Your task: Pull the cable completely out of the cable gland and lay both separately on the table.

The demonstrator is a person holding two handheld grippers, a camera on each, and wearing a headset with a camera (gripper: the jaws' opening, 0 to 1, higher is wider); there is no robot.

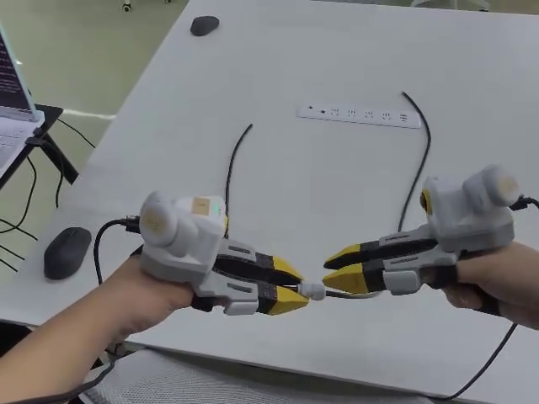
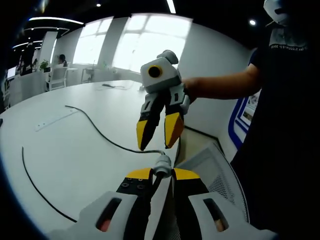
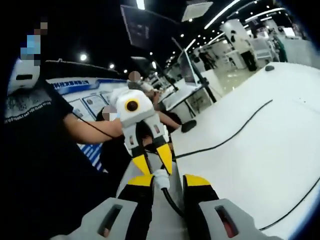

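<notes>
My left gripper (image 1: 296,288) is shut on the small grey cable gland (image 1: 312,291), held just above the table's near edge. In the left gripper view the gland (image 2: 161,165) sits pinched between the yellow tips. A thin black cable (image 1: 418,181) leaves the gland, passes the right gripper and curves away across the table. My right gripper (image 1: 333,267) faces the left one, tip to tip, and is open. In the right gripper view the cable (image 3: 170,200) runs between its spread jaws, and the gland (image 3: 161,179) sits just ahead of them.
A white power strip (image 1: 358,115) lies far across the white table (image 1: 278,76). A second loose black cable (image 1: 232,164) lies left of centre. One black mouse (image 1: 66,251) rests near the left edge, another (image 1: 204,24) at the far end. A laptop (image 1: 13,101) stands off the table's left.
</notes>
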